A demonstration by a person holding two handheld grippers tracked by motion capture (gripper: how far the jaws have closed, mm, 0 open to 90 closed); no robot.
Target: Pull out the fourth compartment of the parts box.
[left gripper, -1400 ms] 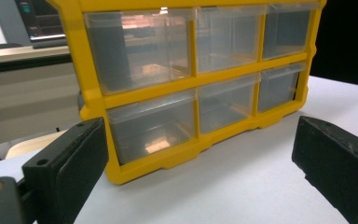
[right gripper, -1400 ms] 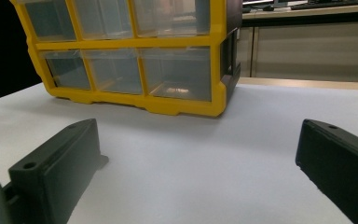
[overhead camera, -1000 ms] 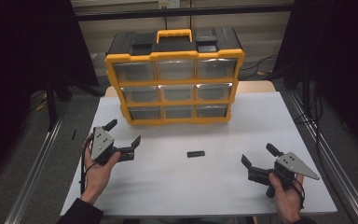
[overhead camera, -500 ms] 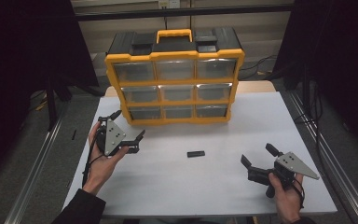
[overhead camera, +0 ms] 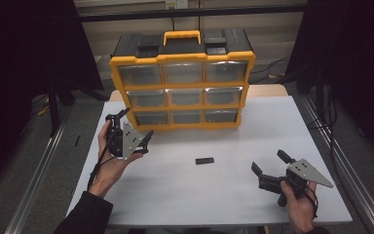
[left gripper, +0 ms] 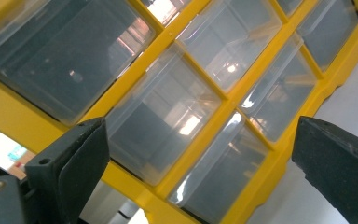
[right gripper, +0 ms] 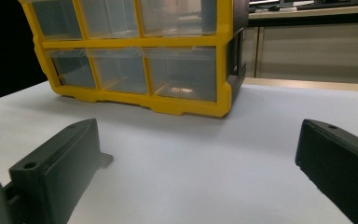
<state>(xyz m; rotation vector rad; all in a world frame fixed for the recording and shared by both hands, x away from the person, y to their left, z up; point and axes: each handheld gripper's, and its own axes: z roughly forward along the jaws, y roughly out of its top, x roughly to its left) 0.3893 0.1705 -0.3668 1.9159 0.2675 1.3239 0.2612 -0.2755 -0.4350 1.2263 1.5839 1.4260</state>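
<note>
High view: the left gripper (overhead camera: 135, 126), jaws spread, hangs just before the lower left drawers of the yellow plastic drawer cabinet (overhead camera: 181, 80); the right gripper (overhead camera: 269, 162) rests spread near the table's front right, with a small flat black piece (overhead camera: 205, 160) between them on the white table (overhead camera: 175, 190). Left gripper view: the clear drawers (left gripper: 163, 130) stand tilted and close. Right gripper view: the cabinet stands well apart.

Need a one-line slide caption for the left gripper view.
Open left hand-held gripper faces the clear drawers of the yellow organizer.

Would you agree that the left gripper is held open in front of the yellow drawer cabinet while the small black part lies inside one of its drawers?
Not quite: the small black part lies on the white table, as the high view shows. The left gripper is indeed open before the yellow drawer cabinet.
</note>
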